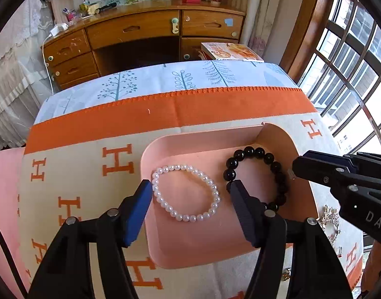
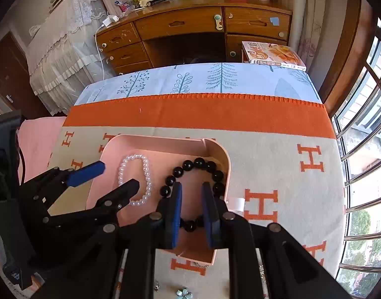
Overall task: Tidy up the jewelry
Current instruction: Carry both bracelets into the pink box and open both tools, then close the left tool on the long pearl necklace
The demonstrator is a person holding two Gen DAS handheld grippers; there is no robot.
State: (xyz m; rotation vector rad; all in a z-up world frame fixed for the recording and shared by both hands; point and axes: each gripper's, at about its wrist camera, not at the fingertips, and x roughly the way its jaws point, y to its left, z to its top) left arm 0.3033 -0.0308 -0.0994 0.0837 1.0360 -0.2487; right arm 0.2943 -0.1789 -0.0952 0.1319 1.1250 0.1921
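Pink tray [image 1: 150, 154] holds a pearl bracelet [image 1: 186, 193] near its left edge and a black bead bracelet [image 2: 195, 172] by its right wall. Both grippers, left [image 1: 190, 186] and right [image 2: 191, 191], hover open, holding nothing. Best to lower gently, pinching beads only.

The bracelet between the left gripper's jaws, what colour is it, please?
White pearl bracelet; clearest in the left wrist view.

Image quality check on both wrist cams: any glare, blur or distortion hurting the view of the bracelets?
Left wrist: strong fisheye bend and dark vignette at the edges; window blown out; pearl bracelet and black bracelet sharp in the tray. Right wrist: same distortion; the beads show small highlights, and the right hand-held gripper hides part of the black bracelet.
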